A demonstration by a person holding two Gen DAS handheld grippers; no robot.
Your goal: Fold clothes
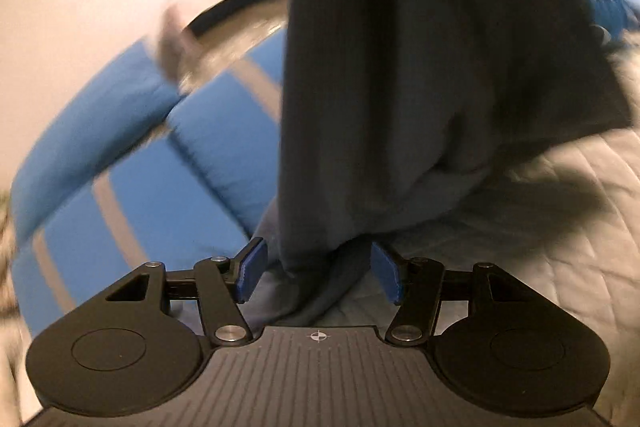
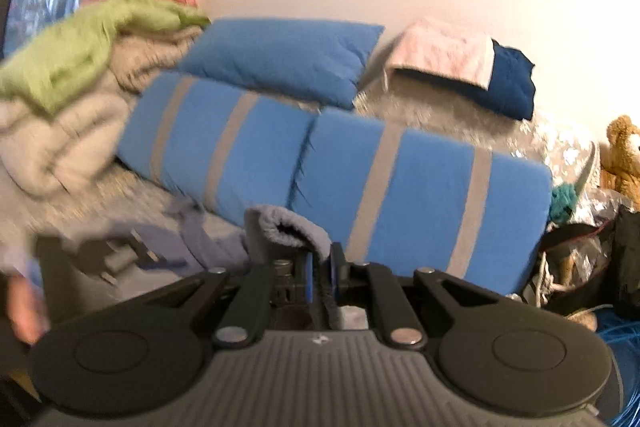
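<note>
Right hand-held gripper [image 2: 320,277] pinches dark grey fleece garment [image 1: 400,67], lifted above quilted bed [image 1: 540,207]; left hand-held gripper [image 1: 318,273] wide, cloth seemingly loose between. Likely spreading; left needs grip.

text: none legible | labels: none (frames motion-blurred)

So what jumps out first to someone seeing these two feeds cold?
The dark grey garment, hanging up the middle of the left view, its lower end between the open left gripper. Then the blue striped cushions along the wall in the right view, where the right gripper is shut on a grey fabric edge.
</note>
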